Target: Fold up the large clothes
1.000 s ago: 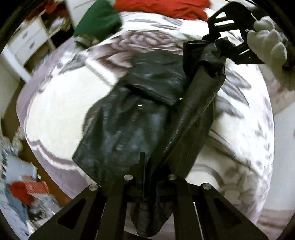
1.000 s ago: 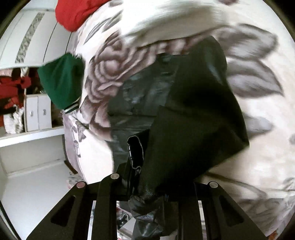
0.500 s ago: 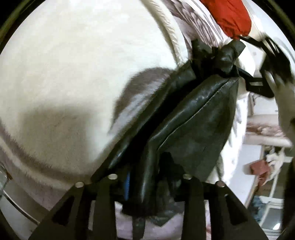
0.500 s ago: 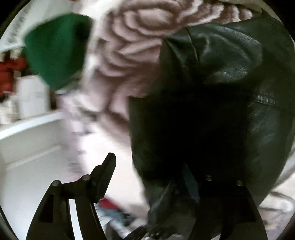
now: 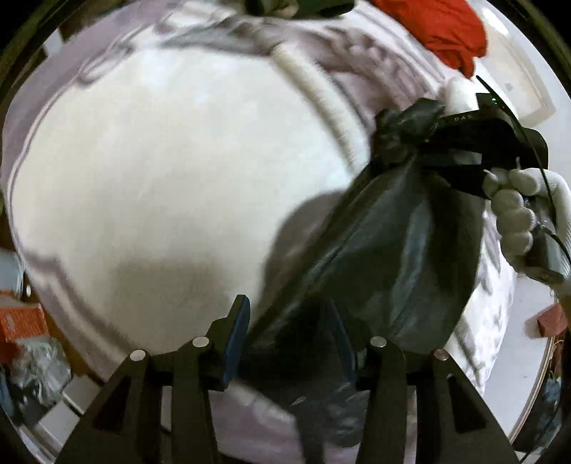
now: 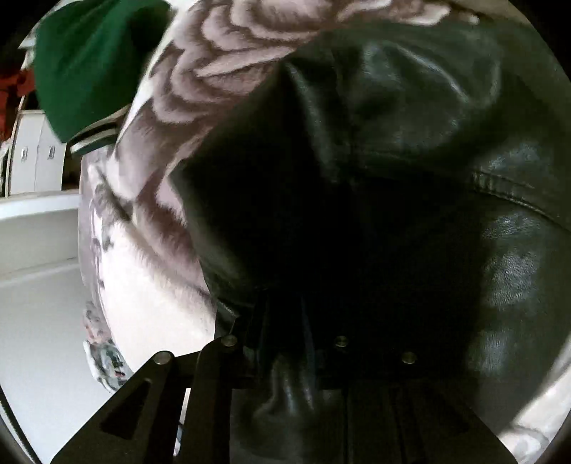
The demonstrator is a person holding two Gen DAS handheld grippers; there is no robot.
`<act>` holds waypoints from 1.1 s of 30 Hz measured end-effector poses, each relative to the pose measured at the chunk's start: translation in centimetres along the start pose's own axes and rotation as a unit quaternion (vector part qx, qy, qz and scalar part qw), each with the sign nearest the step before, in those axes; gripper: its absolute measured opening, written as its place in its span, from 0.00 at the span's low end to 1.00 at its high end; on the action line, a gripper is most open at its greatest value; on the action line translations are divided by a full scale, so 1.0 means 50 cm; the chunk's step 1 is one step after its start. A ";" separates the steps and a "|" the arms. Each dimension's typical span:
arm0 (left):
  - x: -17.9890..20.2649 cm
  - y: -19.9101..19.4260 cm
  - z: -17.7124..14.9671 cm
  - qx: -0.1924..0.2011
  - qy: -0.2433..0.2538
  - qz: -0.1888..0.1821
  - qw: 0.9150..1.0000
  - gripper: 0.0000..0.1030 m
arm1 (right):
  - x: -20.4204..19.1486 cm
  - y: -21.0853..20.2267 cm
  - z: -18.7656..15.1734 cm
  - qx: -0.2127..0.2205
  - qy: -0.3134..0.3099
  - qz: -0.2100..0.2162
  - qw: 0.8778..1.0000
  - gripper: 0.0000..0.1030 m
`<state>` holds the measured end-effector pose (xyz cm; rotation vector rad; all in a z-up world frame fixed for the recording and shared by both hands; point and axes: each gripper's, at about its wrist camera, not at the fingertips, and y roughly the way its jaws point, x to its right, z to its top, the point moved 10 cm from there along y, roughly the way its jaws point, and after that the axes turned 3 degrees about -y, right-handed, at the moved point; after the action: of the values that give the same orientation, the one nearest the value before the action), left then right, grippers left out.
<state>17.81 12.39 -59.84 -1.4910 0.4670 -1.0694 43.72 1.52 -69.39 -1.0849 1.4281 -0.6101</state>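
Note:
A black leather jacket (image 5: 389, 250) hangs folded between both grippers above the white floral bed cover (image 5: 178, 171). My left gripper (image 5: 289, 328) now stands open, its jaws apart with the jacket's lower edge lying loose between them. My right gripper (image 5: 428, 142) shows at the upper right of the left wrist view, held by a white-gloved hand (image 5: 517, 214), shut on a bunched corner of the jacket. In the right wrist view the jacket (image 6: 410, 178) fills the frame and its fabric is pinched in the right gripper (image 6: 296, 360).
A red garment (image 5: 446, 32) lies at the bed's far end. A green garment (image 6: 89, 67) lies near the bed's edge. White drawers (image 6: 35, 153) and a white floor (image 6: 39, 303) lie beyond the bed. Clutter (image 5: 25, 349) lies on the floor.
The left gripper has opened and let go of the jacket edge it held. The jacket has swung to the right side of the bed, the right gripper still holding it.

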 end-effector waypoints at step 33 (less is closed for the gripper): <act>0.256 0.248 0.205 -0.065 0.058 -0.018 0.996 0.04 | 0.200 -0.006 0.003 0.008 0.001 -0.164 0.986 0.24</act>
<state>36.10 5.08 -65.83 -1.5618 0.6034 -1.1775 45.10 -7.31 -73.86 -1.3189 1.2528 -0.8543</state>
